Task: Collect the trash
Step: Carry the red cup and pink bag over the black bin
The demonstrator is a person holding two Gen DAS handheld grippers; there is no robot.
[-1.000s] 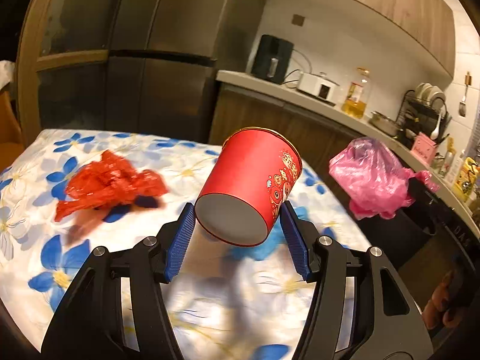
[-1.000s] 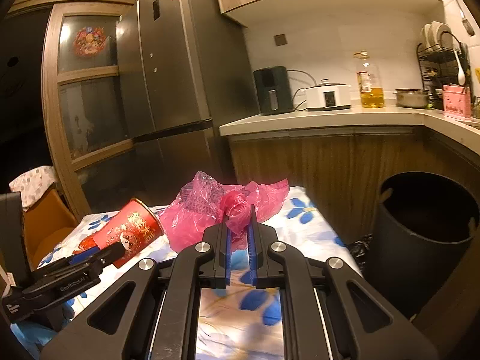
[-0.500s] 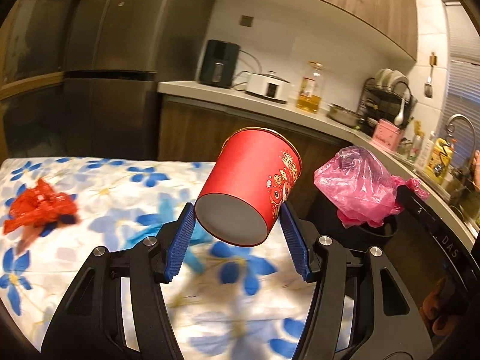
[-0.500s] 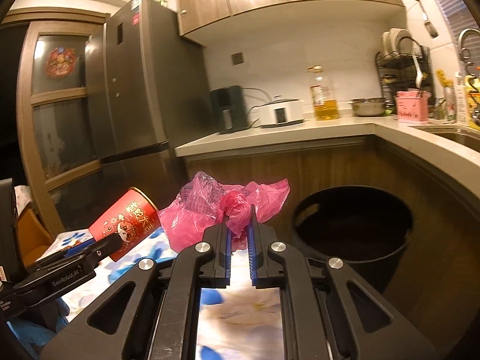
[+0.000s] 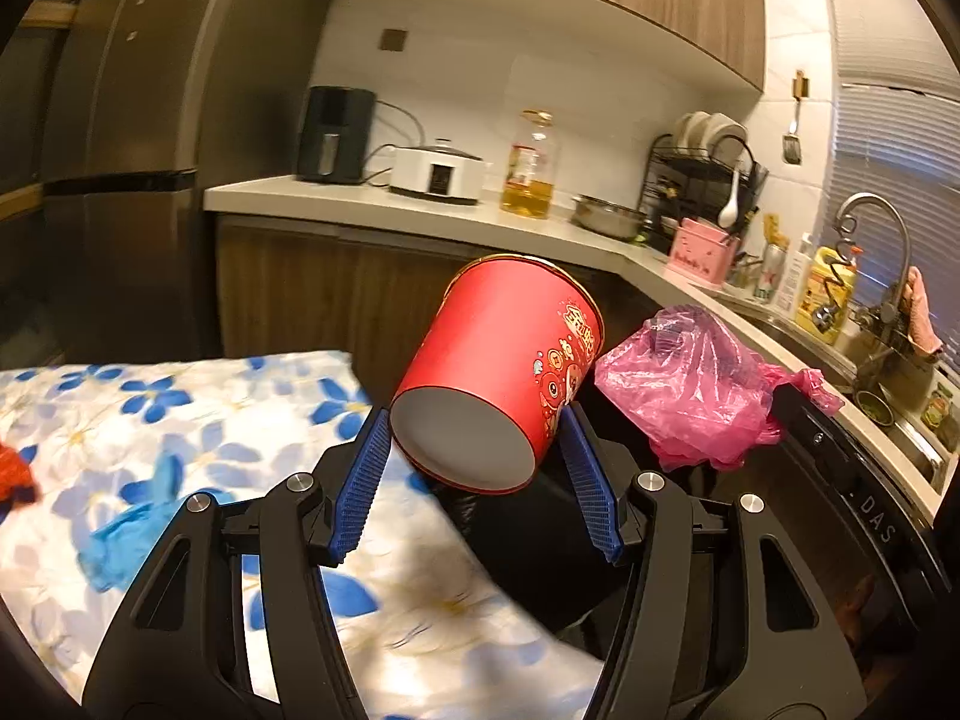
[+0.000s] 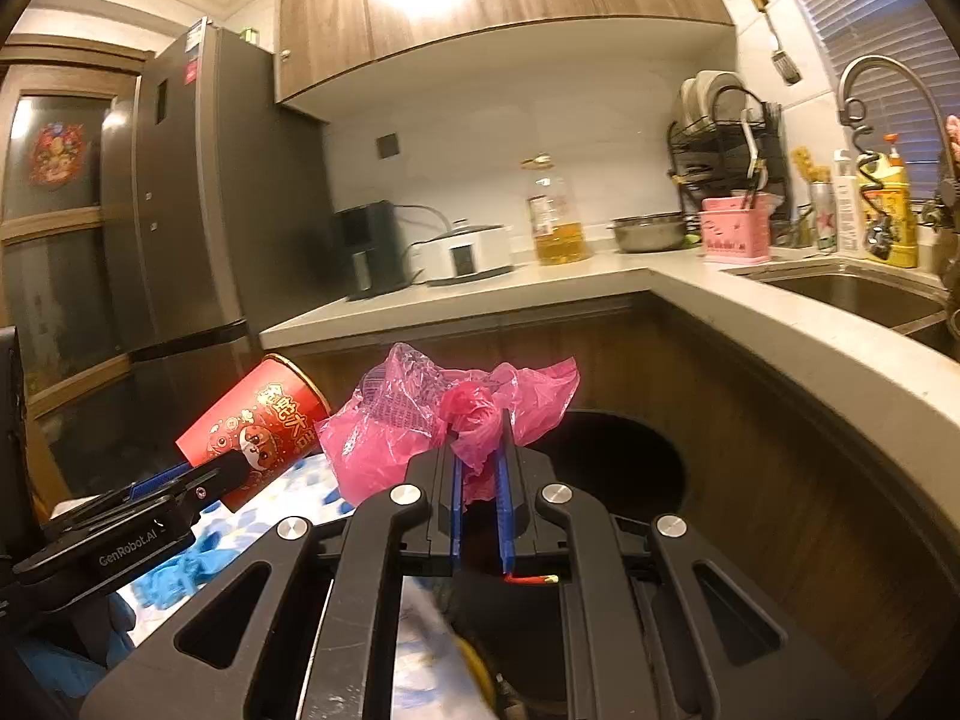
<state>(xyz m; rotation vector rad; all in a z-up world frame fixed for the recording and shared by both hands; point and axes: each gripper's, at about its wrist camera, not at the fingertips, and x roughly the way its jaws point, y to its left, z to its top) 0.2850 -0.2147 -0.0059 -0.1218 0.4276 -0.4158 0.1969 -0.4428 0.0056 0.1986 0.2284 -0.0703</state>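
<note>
My left gripper (image 5: 474,420) is shut on a red paper cup (image 5: 498,372) and holds it tilted in the air past the table's right edge; the cup also shows in the right wrist view (image 6: 252,426). My right gripper (image 6: 480,426) is shut on a crumpled pink plastic bag (image 6: 420,420) and holds it over the black trash bin (image 6: 648,468). The bag also shows in the left wrist view (image 5: 690,390), to the right of the cup. A bit of red crumpled wrapper (image 5: 12,474) lies at the table's far left.
The table has a floral cloth (image 5: 180,420) with a blue glove (image 5: 126,540) on it. A kitchen counter (image 6: 780,324) with a sink, bottles and appliances curves around behind the bin. A dark fridge (image 6: 198,210) stands at the left.
Both grippers have swung to the right, off the table and toward the bin, with the cup and the bag still held. The red wrapper has slid to the left edge of view.
</note>
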